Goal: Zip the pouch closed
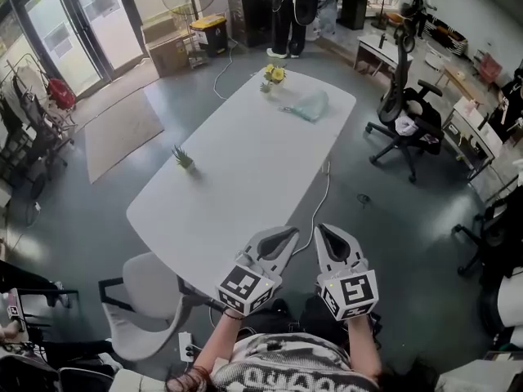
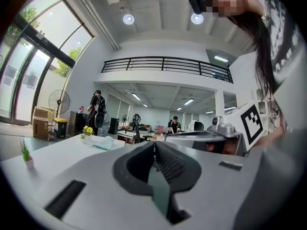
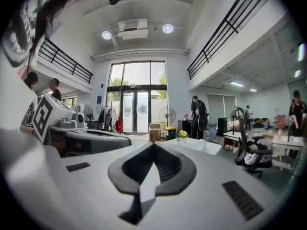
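The person stands at the near end of the long white bench (image 1: 237, 170), holding both grippers out side by side, pointing along it. The left gripper (image 1: 290, 235) has its fingers (image 2: 173, 164) pressed together with nothing between them. The right gripper (image 1: 324, 230) is the same, fingers (image 3: 168, 169) closed and empty. The pouch (image 1: 309, 104), pale teal as far as I can make out from here, lies at the far end of the bench, well apart from both grippers, near some yellow flowers (image 1: 274, 73). A little green plant (image 1: 183, 158) sits by the bench's left edge.
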`<move>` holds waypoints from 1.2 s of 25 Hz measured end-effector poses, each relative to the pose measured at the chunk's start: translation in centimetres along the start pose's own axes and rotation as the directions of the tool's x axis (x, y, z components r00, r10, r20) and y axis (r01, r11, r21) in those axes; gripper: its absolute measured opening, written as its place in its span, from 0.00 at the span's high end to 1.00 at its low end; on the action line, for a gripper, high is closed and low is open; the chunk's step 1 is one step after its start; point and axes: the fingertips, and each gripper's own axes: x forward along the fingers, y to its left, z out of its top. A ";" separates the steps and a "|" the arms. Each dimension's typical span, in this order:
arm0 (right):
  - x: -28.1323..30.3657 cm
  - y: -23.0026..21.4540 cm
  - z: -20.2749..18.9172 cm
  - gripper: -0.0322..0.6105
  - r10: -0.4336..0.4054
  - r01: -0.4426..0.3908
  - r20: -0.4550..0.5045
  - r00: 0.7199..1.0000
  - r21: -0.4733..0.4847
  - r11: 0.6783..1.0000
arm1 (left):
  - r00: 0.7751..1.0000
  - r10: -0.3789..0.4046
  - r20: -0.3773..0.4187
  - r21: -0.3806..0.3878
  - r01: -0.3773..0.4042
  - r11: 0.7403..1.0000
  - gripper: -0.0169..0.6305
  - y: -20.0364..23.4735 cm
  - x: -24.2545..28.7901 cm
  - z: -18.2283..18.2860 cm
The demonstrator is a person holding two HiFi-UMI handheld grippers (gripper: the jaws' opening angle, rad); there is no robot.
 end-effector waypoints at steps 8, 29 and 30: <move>2.7 -4.7 -0.2 0.95 0.067 -0.067 0.017 0.998 0.017 0.998 | 0.999 0.043 -0.018 -0.022 -0.043 0.999 0.94 2.3 5.5 -0.6; 10.6 -25.2 -0.5 0.95 0.339 -0.339 -0.017 0.941 0.008 0.941 | 0.947 0.319 -0.038 -0.018 -0.320 0.947 0.94 5.7 25.8 1.3; 10.7 -25.4 -0.4 0.95 0.351 -0.351 -0.014 0.936 0.012 0.936 | 0.945 0.325 -0.043 -0.014 -0.325 0.945 0.94 5.6 26.2 1.4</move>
